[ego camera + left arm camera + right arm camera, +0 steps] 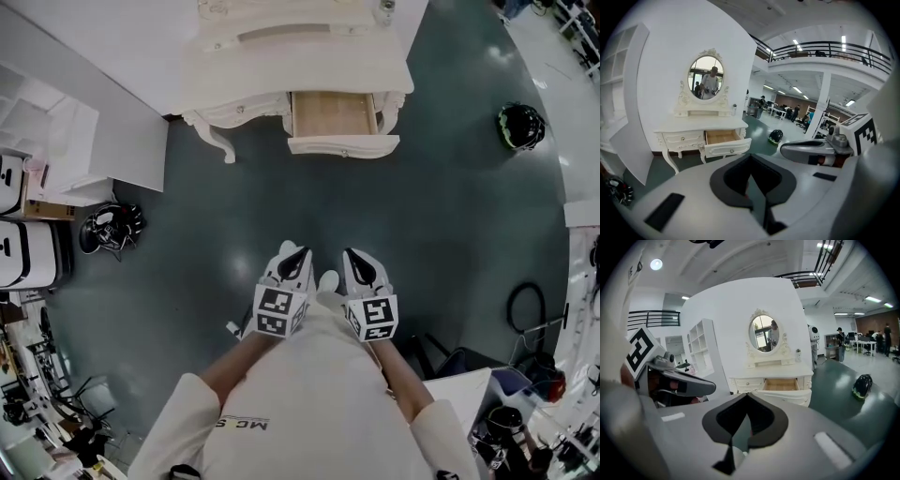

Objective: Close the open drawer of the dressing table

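Note:
The white dressing table [281, 66] stands against the wall at the top of the head view. Its right drawer [333, 114] is pulled out, showing a bare wooden inside behind a white front [343, 145]. Both gripper views show the same open drawer [723, 137] [781, 384] under an oval mirror [707, 77]. My left gripper [298, 255] [750, 157] and right gripper [356, 257] [746, 394] are held side by side close to my body, well short of the table. Both are shut with nothing in them.
A black and green helmet [521, 126] lies on the dark floor right of the table. Another black helmet [112, 228] lies at the left, next to white shelving [56, 141]. A cable loop [527, 305] and cluttered boxes sit at the right edge.

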Motion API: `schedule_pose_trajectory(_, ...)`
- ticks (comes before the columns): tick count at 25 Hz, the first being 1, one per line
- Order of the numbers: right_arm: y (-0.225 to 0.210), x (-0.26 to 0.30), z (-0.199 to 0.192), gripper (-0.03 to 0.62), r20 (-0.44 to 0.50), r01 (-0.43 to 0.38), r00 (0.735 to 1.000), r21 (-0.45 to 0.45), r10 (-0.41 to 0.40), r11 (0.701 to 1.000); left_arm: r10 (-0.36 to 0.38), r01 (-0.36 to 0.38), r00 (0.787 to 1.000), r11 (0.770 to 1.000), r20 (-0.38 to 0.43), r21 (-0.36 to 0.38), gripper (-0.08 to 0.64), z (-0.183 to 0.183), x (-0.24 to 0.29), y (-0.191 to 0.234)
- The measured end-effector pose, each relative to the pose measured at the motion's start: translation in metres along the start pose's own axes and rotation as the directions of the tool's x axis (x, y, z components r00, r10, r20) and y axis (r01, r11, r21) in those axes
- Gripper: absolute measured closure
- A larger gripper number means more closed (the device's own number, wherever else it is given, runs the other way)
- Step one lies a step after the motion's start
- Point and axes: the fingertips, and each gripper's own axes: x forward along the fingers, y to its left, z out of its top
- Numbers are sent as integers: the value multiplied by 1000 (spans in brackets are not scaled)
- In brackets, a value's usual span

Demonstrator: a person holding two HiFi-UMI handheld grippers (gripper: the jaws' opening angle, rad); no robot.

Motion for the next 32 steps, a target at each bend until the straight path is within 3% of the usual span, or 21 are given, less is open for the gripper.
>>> schedule_pose_trajectory(6,-17,24,-4,597,-53,1,999,41,1,999,3,-6,999,996,-37,-87,560,0,22,19)
schedule_pose_trajectory(9,-26,40,3,597,-58,24,998,32,-22,999,2,-3,1000,994,-8,-113,560,17,38,38)
schedule_pose_trajectory(16,-51,91,45,597,-52,40,998,20,-39,999,-63,62,998,995,-9,-75,560,63,86,55)
schedule_pose_trajectory(25,-64,178,101,597,-52,65,997,-11,-65,998,-86,88,996,994,35,-59,560,138,131,132)
schedule_pose_trajectory(32,-71,245,134,597,-64,102,993,-19,-103,995,-173,173,985,985,-6,10,560,163,168,172)
